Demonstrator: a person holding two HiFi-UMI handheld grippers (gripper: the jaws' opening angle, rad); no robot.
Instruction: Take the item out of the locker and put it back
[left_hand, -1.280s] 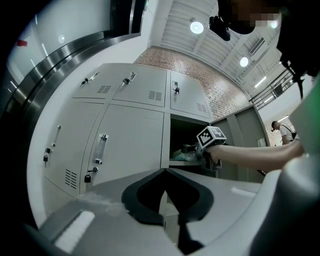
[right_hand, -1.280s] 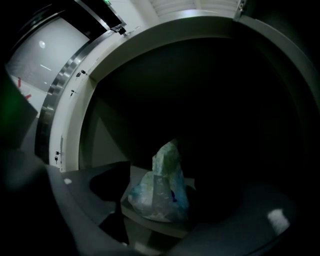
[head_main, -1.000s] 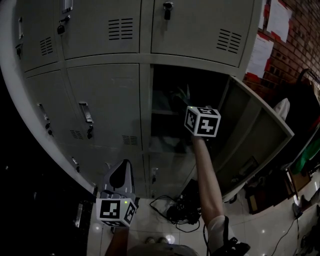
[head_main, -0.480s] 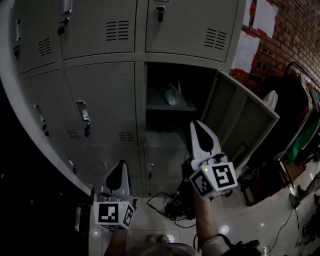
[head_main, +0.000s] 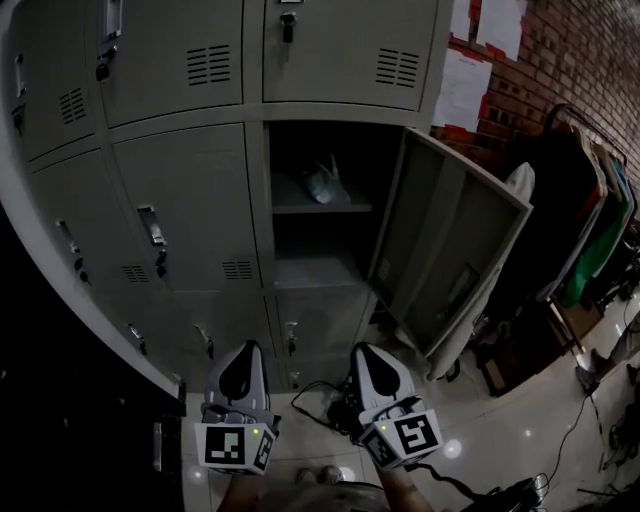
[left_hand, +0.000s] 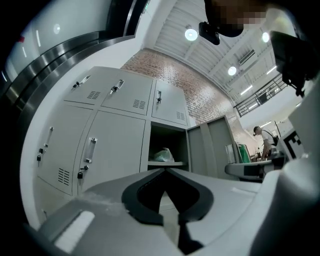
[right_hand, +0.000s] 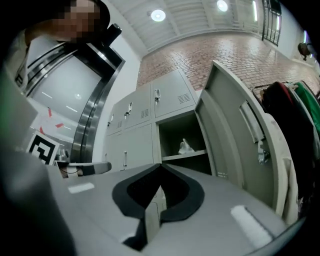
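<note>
A bank of grey metal lockers (head_main: 180, 200) fills most of the head view, and one compartment in its middle row, the open locker (head_main: 320, 240), is dark inside; a brick wall (head_main: 570, 60) runs off to the right of the open locker, with pale sheets of paper (head_main: 462, 85) pinned on it just above and right of the opening; a glossy tiled floor (head_main: 510, 430) spreads out below the open locker; the door (head_main: 450, 250) of the open locker is swung wide to the right, its inner face showing; a rack of hanging clothes (head_main: 590, 230) stands further right of the open locker, beyond that door; a tangle of dark cables (head_main: 330, 405) lies on the floor below the open locker; the left tongs (head_main: 243, 350) hang low, below and left of the open locker, clenched with their tips meeting on nothing; the right tongs (head_main: 364, 350) sit beside them, below the open locker, likewise clenched and empty, well apart from the opening; each carries its marker cube nearest the camera; a shelf (head_main: 320, 207) crosses the upper part of the open locker; the item (head_main: 322, 183), a pale crumpled bag, rests on that shelf inside the open locker, touched by neither pair of tongs.
</note>
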